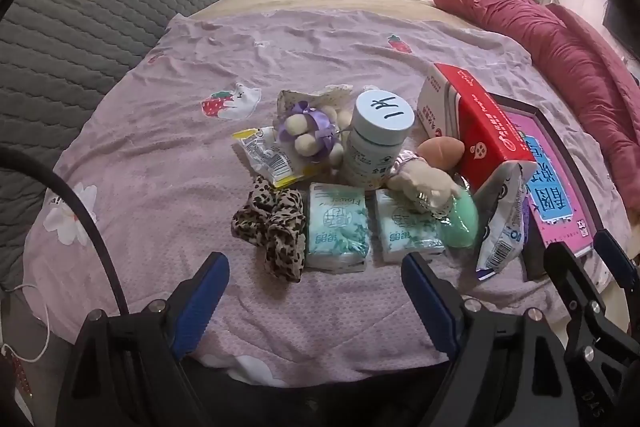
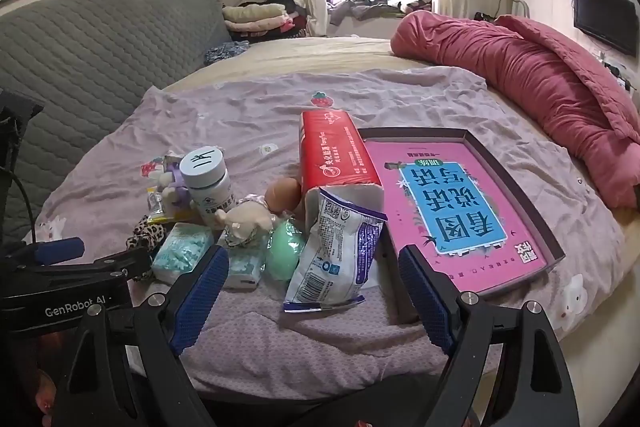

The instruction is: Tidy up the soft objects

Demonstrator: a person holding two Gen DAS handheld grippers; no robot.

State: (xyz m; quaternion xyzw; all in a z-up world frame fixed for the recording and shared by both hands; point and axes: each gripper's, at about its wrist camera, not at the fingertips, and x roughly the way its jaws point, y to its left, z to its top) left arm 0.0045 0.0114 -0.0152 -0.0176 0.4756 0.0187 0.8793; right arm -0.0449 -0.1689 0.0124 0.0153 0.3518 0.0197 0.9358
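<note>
Where sheet (image 1: 180,219) lies bare — left gripper (image 1: 316,297).

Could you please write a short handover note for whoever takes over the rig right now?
Left gripper: open, empty, above the blanket before the pile.
Right gripper: open, empty, facing the snack bag.
Pile: leopard scrunchie, two tissue packs, plush toy, green sponge, peach sponge, bottle, red tissue box.
Tray beside the pile holds only a pink book.
Done: nothing sorted, apparently.
Left: all soft items.
</note>
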